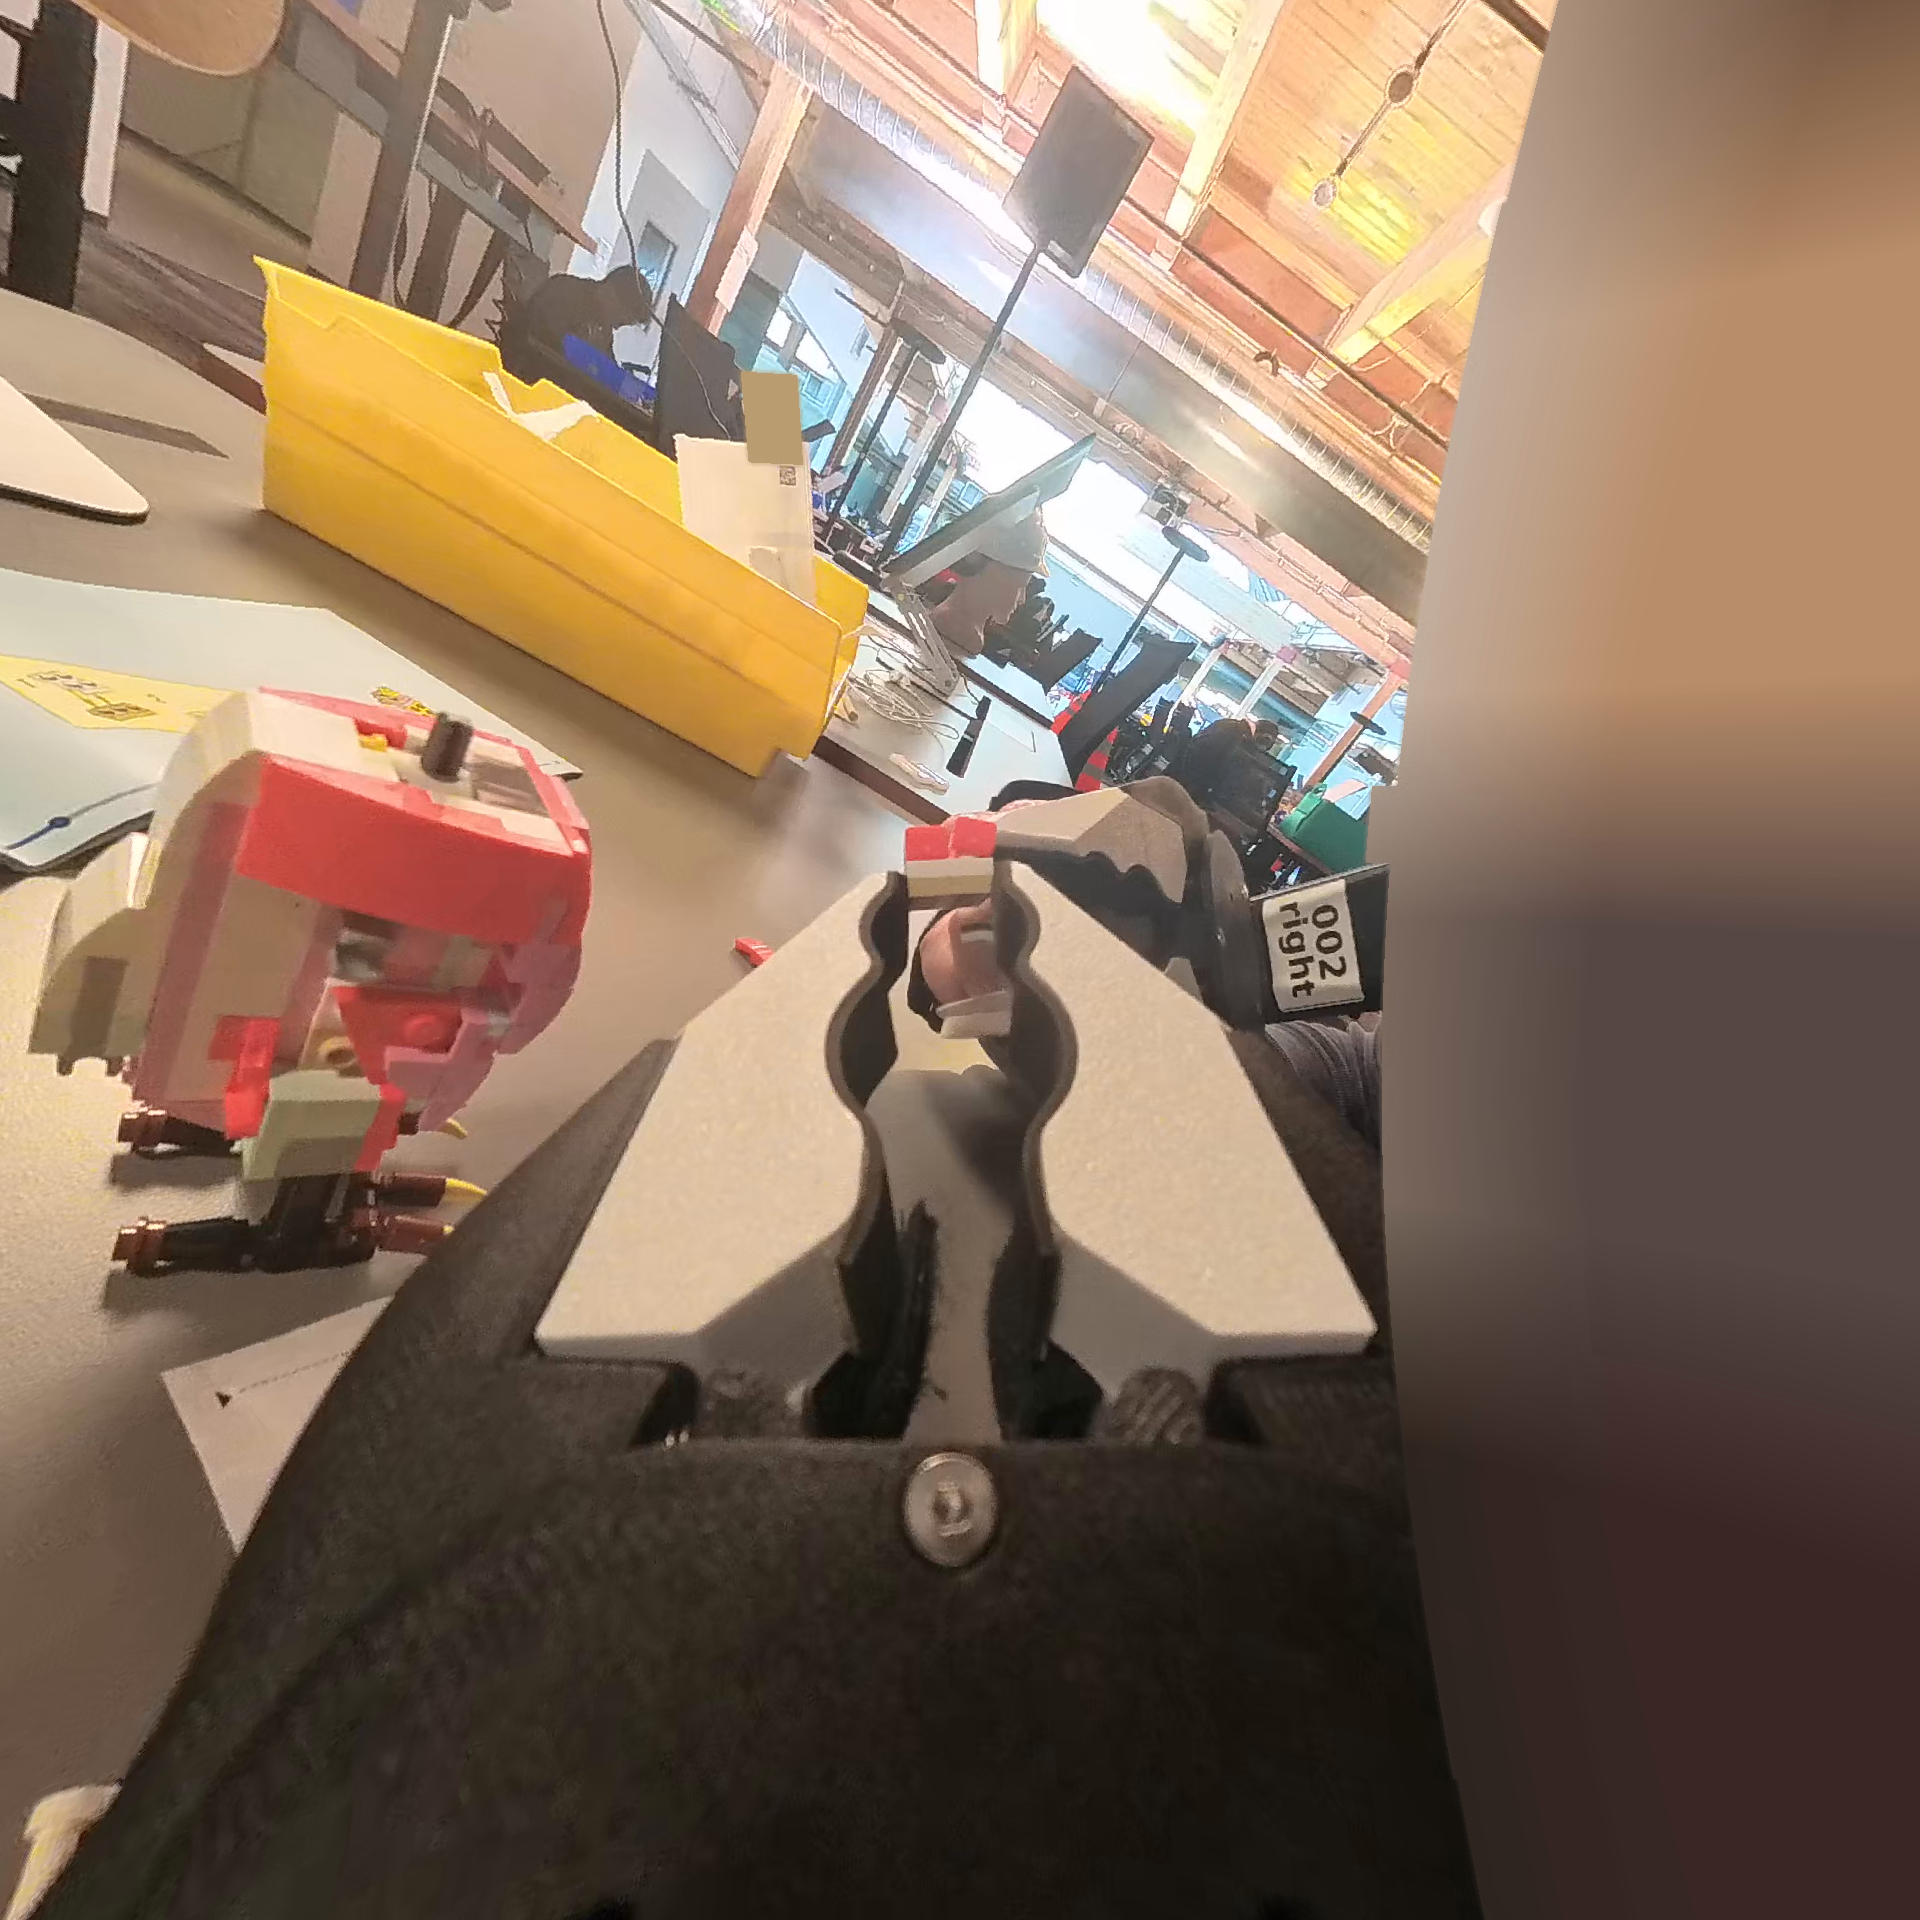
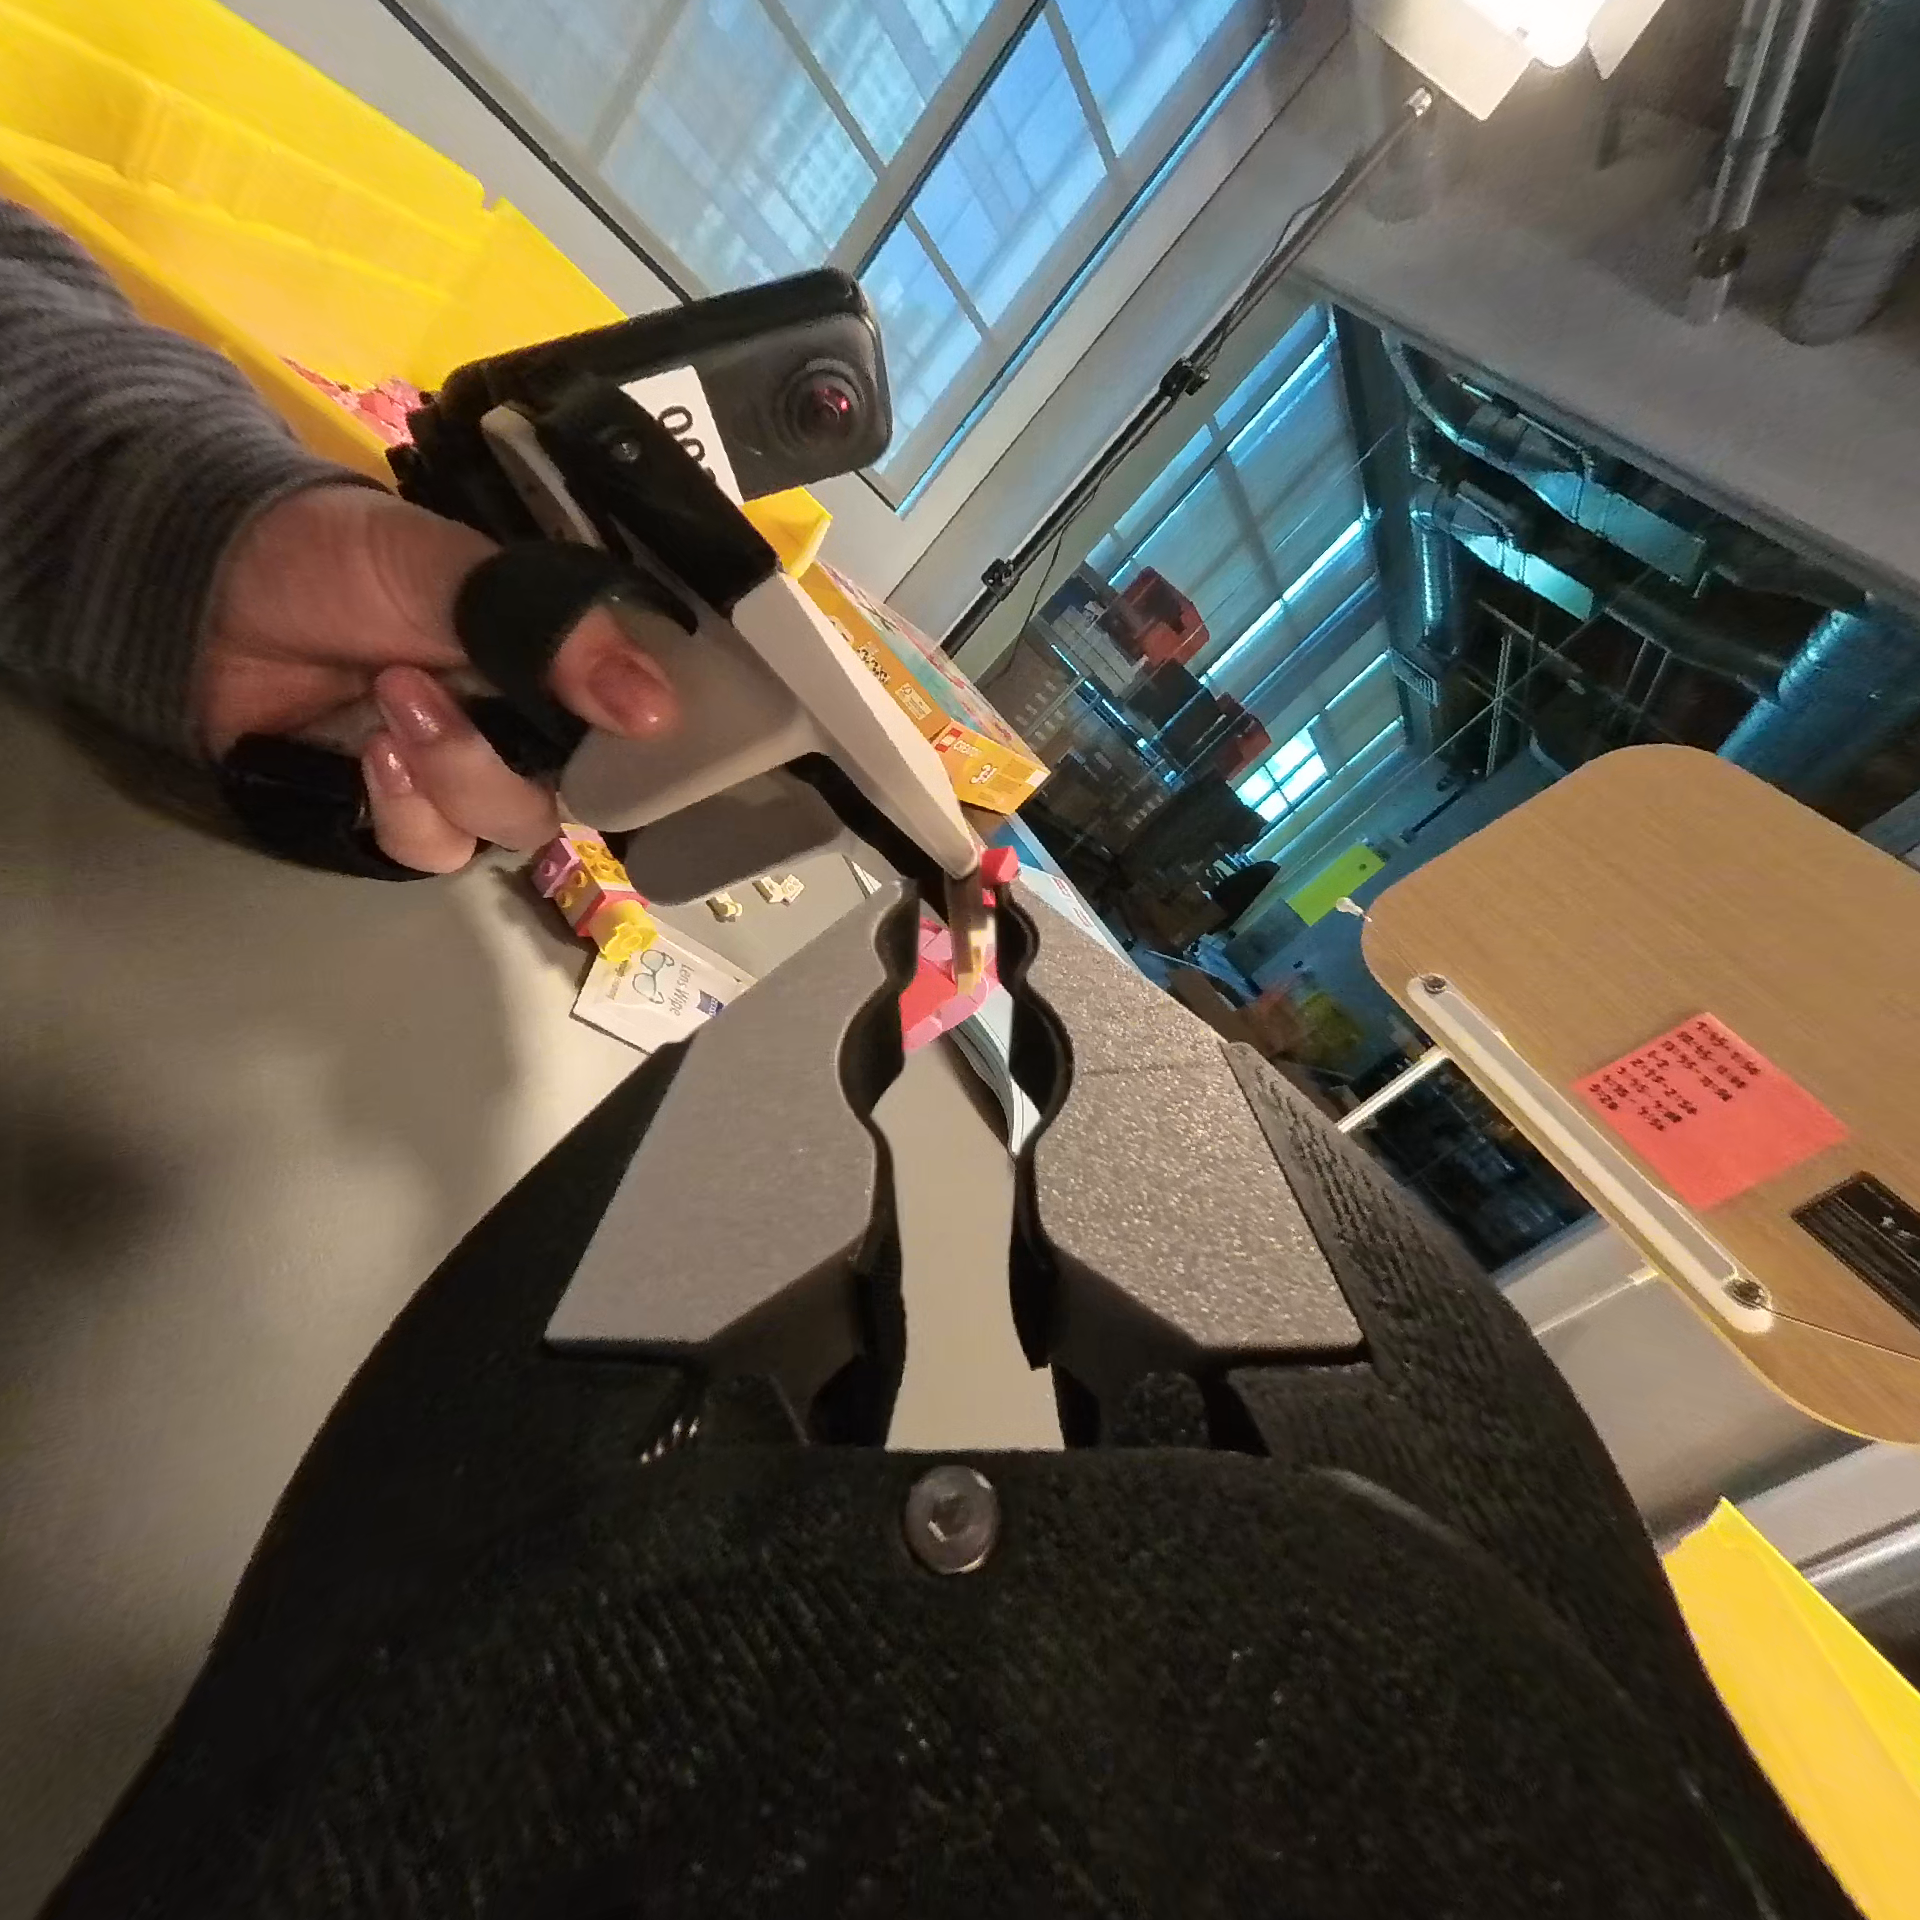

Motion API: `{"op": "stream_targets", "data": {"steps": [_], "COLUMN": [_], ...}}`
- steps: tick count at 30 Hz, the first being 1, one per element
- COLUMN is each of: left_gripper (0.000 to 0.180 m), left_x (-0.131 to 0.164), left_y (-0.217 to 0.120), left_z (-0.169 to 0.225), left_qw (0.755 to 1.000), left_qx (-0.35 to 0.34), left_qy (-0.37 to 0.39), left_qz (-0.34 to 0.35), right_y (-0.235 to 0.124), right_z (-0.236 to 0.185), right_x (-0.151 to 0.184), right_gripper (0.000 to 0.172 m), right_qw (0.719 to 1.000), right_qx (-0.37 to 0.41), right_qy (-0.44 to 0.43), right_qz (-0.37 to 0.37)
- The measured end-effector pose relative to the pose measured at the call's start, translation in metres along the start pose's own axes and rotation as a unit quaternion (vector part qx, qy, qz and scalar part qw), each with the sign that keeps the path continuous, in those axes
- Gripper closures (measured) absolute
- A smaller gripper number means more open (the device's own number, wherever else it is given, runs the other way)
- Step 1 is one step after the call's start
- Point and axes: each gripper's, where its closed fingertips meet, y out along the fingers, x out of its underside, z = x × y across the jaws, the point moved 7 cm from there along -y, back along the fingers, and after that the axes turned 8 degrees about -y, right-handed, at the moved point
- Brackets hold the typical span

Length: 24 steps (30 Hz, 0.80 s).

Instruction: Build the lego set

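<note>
Left gripper (image 1: 940, 883) pinches a small stack of bricks (image 1: 948, 868) (red on top, white and tan below) at its fingertips. Right gripper (image 1: 1013, 831) comes in from the right, its tip touching the red top of that stack. Brick model (image 1: 312, 935), red, pink and cream, stands on the grey table (image 1: 644, 831) to the left. Yellow bin (image 1: 520, 520) behind it. One loose red piece (image 1: 753, 948) lies on the table near the fingertips.

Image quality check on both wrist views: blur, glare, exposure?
Left wrist view: ceiling light blown out, brick model motion-smeared, right edge masked by a blur patch. Right wrist view: strong fisheye bend, windows bright, own fingers in shadow, hand sharp.
</note>
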Motion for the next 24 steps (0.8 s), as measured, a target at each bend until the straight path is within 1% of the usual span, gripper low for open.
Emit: {"op": "stream_targets", "data": {"steps": [5,10,14,19,24], "left_gripper": [0.166,0.166,0.166,0.166,0.166], "left_x": [-0.0002,0.0001,0.0008,0.0022,0.0018], "left_y": [-0.0001,0.0005,0.0011,0.0019,0.0013], "left_z": [-0.0010,-0.0022,-0.0021,0.0003,0.0001], "left_qw": [1.000,1.000,1.000,1.000,1.000], "left_qx": [-0.004,-0.006,-0.005,-0.005,-0.006], "left_qy": [-0.002,-0.007,-0.008,0.005,0.005], "left_qz": [0.002,-0.002,-0.006,-0.011,-0.008], "right_y": [0.0009,0.0024,0.0035,0.0022,0.0025], "right_z": [-0.0010,-0.0018,-0.0039,-0.0010,0.0000], "right_x": [0.0011,0.0012,0.0010,0.0015,0.0020], "right_gripper": [0.157,0.145,0.153,0.162,0.163], "right_qw": [1.000,1.000,1.000,1.000,0.999], "right_qx": [-0.003,0.003,0.009,0.011,0.003], "right_qy": [0.003,-0.003,-0.014,0.017,0.047], "right_qz": [-0.004,-0.008,-0.011,-0.006,-0.011]}}
